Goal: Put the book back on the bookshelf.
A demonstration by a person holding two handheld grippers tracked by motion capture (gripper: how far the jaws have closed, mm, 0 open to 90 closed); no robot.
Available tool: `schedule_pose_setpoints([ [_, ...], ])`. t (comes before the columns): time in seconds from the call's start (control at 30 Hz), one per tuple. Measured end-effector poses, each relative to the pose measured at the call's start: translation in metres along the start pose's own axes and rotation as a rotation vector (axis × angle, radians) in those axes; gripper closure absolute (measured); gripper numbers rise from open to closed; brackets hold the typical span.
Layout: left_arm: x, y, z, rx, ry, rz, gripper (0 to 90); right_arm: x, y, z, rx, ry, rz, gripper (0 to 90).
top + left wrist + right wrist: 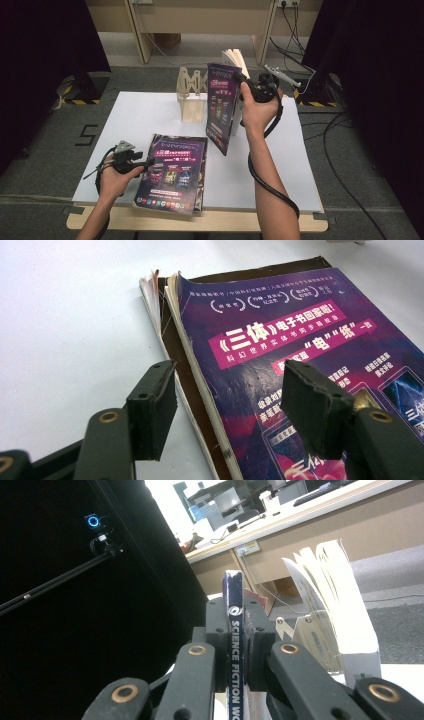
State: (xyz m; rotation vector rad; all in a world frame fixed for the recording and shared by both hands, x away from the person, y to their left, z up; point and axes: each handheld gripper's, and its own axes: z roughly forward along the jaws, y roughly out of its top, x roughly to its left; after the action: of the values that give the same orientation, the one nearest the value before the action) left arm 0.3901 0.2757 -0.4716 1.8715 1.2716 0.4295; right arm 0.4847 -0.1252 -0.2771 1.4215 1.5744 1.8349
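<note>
My right gripper (240,80) holds a purple-covered book (222,106) upright above the table, just right of the wooden book rack (192,98). In the right gripper view the jaws (239,655) are shut on that book's spine (234,596), which carries the words "SCIENCE FICTION". A small stack of similar purple books (172,172) lies flat near the table's front edge. My left gripper (148,162) rests at the stack's left side. In the left gripper view it (232,410) is open, with its pads either side of the top book's (300,340) spine edge and not pressing on it.
A book with fanned white pages (235,57) stands upright behind the held one, also seen in the right gripper view (330,595) beside the rack (306,630). The white table top (140,115) lies on a wooden table. Cables trail on the floor at right.
</note>
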Motion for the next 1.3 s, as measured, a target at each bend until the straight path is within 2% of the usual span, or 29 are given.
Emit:
schedule_pose_setpoints([
  [0.83,0.002,0.000,0.000,-0.007,0.001,-0.004,38.0,-0.001,0.007,0.015,-0.003,-0.012,0.004,84.8],
  [1.3,0.002,-0.001,0.000,-0.007,0.000,-0.008,38.0,0.002,0.012,0.026,-0.009,-0.025,-0.011,84.8],
])
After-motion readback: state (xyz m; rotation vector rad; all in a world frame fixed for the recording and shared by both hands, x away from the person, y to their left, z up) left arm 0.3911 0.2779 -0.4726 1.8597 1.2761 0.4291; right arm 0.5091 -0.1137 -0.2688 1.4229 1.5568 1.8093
